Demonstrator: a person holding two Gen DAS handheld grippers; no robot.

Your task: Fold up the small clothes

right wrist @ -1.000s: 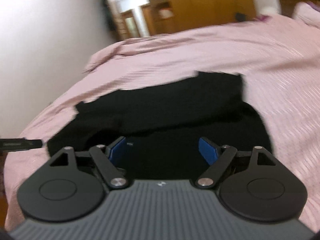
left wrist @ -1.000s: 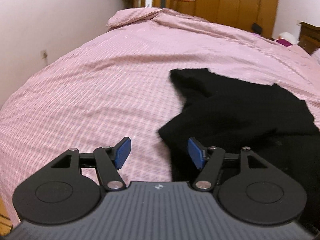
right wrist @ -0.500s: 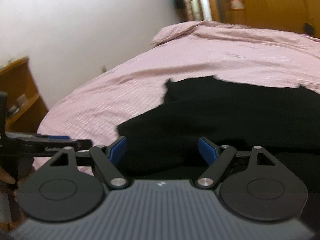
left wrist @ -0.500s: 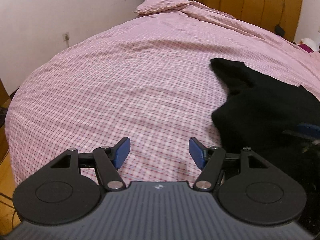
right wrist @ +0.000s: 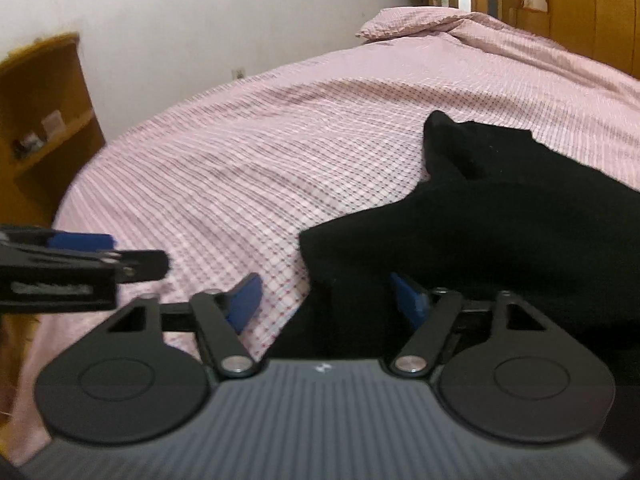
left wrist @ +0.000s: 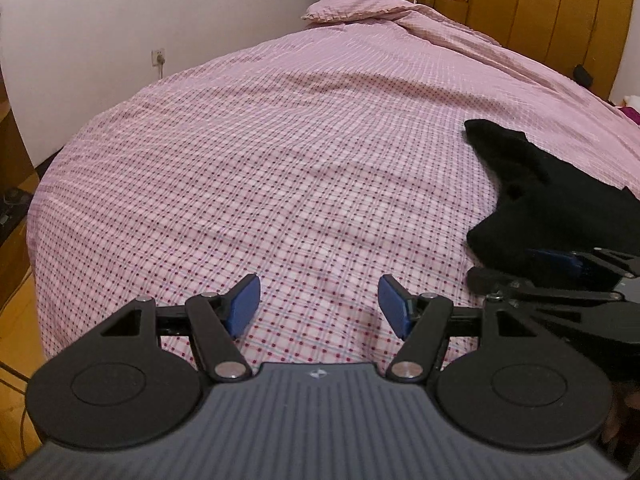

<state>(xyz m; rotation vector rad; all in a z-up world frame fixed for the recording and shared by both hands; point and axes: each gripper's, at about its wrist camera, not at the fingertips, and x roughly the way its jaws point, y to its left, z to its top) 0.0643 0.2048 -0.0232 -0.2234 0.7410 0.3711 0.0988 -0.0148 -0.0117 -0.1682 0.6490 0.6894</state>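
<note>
On pink checked bedding (left wrist: 280,168), black garment's (right wrist: 500,216) edge lies between closing right claw (right wrist: 332,300); left claw (left wrist: 318,306) gapes empty.

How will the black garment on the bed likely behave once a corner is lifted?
The black garment lies rumpled in soft folds, so it will probably droop limply. It looks like thin fabric, likely light. The right gripper is closing over its edge; the rest may drag across the checked bedcover.

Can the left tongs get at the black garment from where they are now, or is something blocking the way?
Probably yes. The left tongs stand open over bare bedspread, and the black garment lies close by. Only the right tongs, closing around its near edge, stand between them.
</note>
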